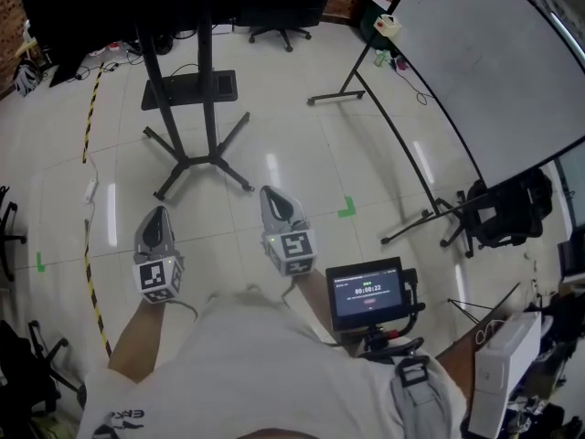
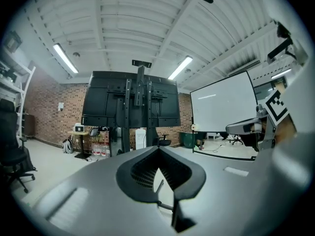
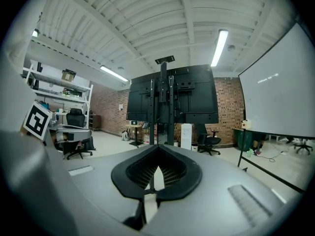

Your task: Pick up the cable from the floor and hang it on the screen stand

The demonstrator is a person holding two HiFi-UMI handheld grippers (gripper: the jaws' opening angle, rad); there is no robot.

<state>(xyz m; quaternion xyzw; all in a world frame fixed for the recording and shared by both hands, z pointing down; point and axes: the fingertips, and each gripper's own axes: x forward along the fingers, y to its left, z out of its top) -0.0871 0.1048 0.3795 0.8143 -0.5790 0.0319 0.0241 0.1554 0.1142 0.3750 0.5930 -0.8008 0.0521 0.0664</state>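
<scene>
Tile, pale and glossy, across the whole floor [image 1: 302, 154], streaked with lamp glare. On it, a black metal screen stand [image 1: 208, 99]: 1 straight post, 4 slim splayed legs, a flat rectangular tray [image 1: 187, 90] low on the post, a broad dark screen on top. Thin dark cable [image 1: 183, 68] loose on the tiles just beside that tray, well apart from both grippers. Further left, a yellow-and-black striped strip [image 1: 89, 273] and a white power strip [image 1: 90, 188]. Task's own cord among these not certain.

Left gripper [image 1: 159, 213] and right gripper [image 1: 271, 193]: smooth grey plastic shells with ribbed black pads. Held out side by side in front of the body, roughly level, pointing toward the stand, with a square-patterned marker cube on the back of each. Jaws of both closed tip to tip, gripping nothing. Bare left forearm [image 1: 137, 337] behind the left gripper.
</scene>
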